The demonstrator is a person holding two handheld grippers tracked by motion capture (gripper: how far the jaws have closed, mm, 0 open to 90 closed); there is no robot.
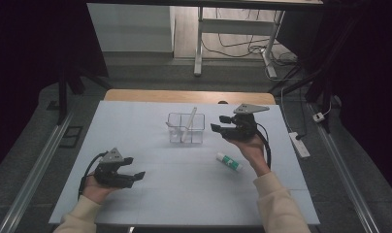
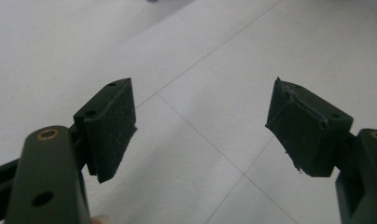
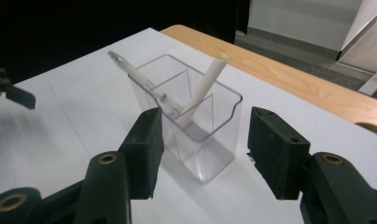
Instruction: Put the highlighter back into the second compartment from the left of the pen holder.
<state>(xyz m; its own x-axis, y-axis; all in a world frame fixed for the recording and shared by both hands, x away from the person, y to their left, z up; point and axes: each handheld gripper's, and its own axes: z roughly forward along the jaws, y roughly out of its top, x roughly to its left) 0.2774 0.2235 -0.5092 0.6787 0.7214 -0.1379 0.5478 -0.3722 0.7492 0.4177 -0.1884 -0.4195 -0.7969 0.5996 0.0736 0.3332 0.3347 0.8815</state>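
A clear plastic holder (image 1: 186, 128) (image 3: 191, 126) with inner dividers stands at the middle of the white table top (image 1: 150, 145). Two white pens (image 3: 203, 88) lean inside it, one resting across the rim (image 3: 140, 77). My right gripper (image 1: 222, 124) (image 3: 203, 154) hovers just right of the holder, open and empty. A white glue stick with a green label (image 1: 228, 161) lies on the table nearer the person, beside the right wrist. My left gripper (image 1: 136, 168) (image 2: 200, 130) is held low at the front left, open, with bare table between its pads.
The table's wooden far edge (image 1: 189, 96) shows behind the white sheet. Beyond it stand desk legs (image 1: 199, 43) and floor cables (image 1: 247, 48); a power strip (image 1: 299, 144) lies on the floor at the right. Metal rails run along both sides.
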